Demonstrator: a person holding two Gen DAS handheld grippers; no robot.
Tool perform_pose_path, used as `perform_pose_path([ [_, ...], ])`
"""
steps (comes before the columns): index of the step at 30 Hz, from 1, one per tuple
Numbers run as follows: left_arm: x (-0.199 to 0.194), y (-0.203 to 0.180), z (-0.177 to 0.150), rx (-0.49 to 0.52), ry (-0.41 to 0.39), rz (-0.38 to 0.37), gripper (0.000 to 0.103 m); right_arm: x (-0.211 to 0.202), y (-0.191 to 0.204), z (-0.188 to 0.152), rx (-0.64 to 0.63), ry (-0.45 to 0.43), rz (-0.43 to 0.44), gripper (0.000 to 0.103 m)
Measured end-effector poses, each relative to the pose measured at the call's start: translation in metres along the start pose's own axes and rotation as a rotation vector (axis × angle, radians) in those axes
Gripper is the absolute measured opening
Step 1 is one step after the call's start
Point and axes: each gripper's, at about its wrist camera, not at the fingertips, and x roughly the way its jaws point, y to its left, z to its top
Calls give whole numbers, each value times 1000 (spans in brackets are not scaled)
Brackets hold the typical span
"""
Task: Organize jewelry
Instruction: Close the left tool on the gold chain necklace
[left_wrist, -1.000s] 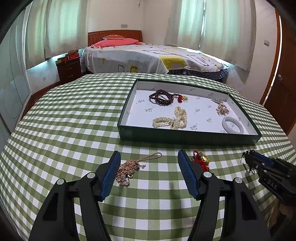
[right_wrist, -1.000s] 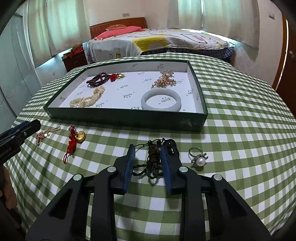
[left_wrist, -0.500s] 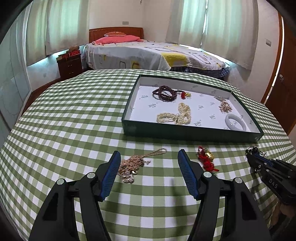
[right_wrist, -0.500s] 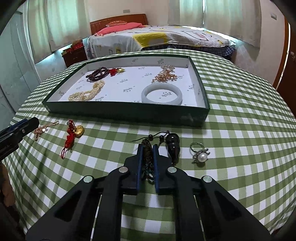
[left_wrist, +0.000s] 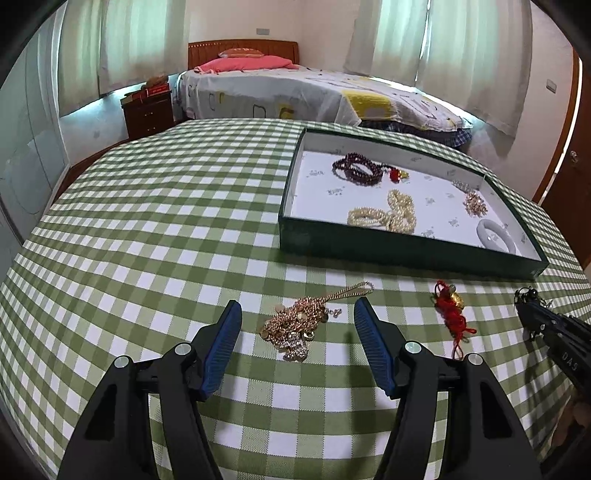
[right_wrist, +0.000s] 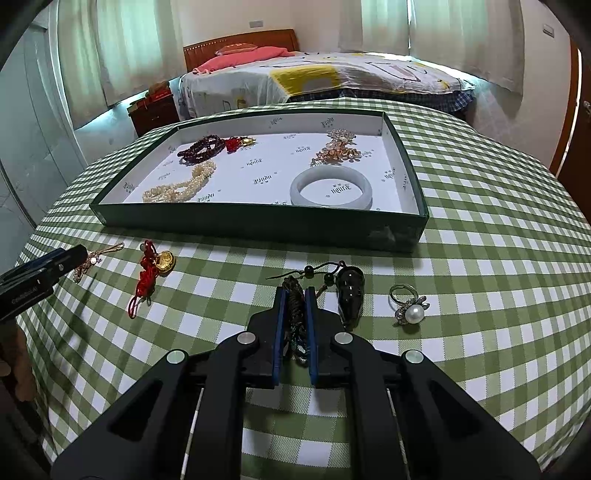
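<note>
Right wrist view: the right claw (right_wrist: 294, 317) pinches a dark braided cord (right_wrist: 295, 314); the left claw (left_wrist: 297, 328) gapes around a tangled gold chain (left_wrist: 295, 325).

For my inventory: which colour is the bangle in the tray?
Pale whitish grey bangle; right wrist view shows it best.

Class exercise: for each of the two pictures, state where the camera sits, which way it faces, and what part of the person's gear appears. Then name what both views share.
Left wrist: sits on the left tool, faces the bed across the table; open fingers flank the gold chain; right tool's tip at the right edge.
Right wrist: sits on the right tool, same heading; fingers shut on the dark cord necklace; left tool's tip at the left edge.
Shared: green tray, red charm.
</note>
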Motion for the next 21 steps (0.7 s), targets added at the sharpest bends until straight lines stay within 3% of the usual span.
perform_pose_path([
  [3, 7, 3, -1, -6, 21, -8, 61, 0, 0, 0, 1, 0, 0, 11],
  [7, 11, 2, -1, 23, 16, 4, 52, 0, 0, 0, 1, 0, 0, 11],
  [10, 10, 3, -1, 37, 11, 10, 35, 0, 0, 0, 0, 0, 0, 11],
  [12, 10, 3, -1, 43, 10, -9, 18, 0, 0, 0, 0, 0, 0, 11],
  [21, 4, -6, -4, 86, -1, -29, 12, 0, 0, -1, 3, -3, 1, 11],
])
